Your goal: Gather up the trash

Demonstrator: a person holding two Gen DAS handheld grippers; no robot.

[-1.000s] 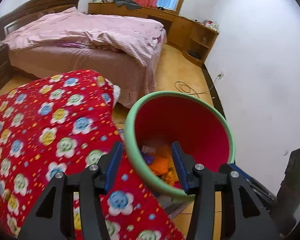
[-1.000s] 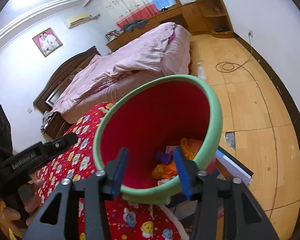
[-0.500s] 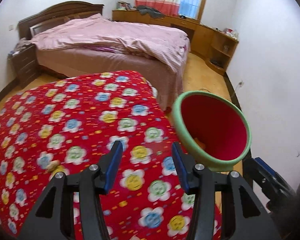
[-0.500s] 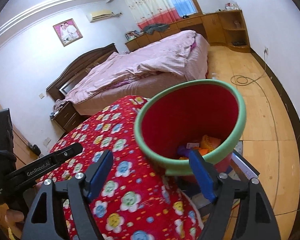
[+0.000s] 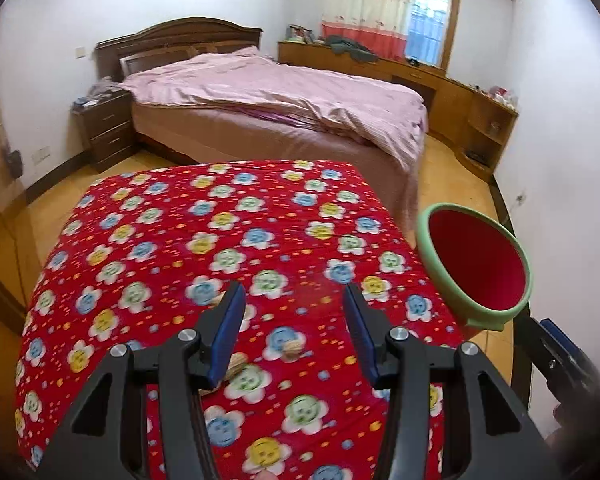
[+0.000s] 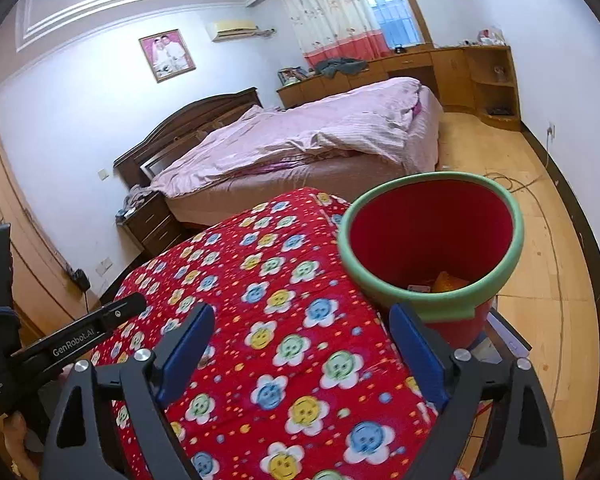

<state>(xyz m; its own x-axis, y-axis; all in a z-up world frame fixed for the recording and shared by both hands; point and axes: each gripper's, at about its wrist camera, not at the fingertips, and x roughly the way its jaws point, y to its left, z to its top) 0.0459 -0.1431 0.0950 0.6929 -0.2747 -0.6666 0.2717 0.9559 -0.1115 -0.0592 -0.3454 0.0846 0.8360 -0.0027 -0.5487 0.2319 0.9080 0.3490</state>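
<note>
Over the red flowered cloth [image 5: 220, 240] hang both grippers, and both have their fingers spread with nothing between them. The left gripper [image 5: 292, 320] looks down at the cloth from close above; the right gripper [image 6: 300, 344] is wider open and points more toward the bin [image 6: 432, 240].

Two small tan pieces, which look like nutshells, lie on the cloth under the left gripper. One shell [image 5: 292, 346] is just below the gap between the fingers, at about 6 o'clock from the midpoint. The other scrap [image 5: 234, 364] is at 7 o'clock, partly hidden behind the left finger [image 5: 226, 332], so I cannot tell its long axis. A third tan bit may sit beside that finger's tip, but blur makes this unsure.

The bin, red with a green rim, stands off the cloth's edge at 3 o'clock from the left gripper. In the right view it is at 1 o'clock, and some orange trash [image 6: 446, 280] already lies in its bottom.

I judge the left gripper to be the nearer one to the shells. It would need to draw back a little and go down, because the pieces lie behind its fingertips, not ahead of them.
</note>
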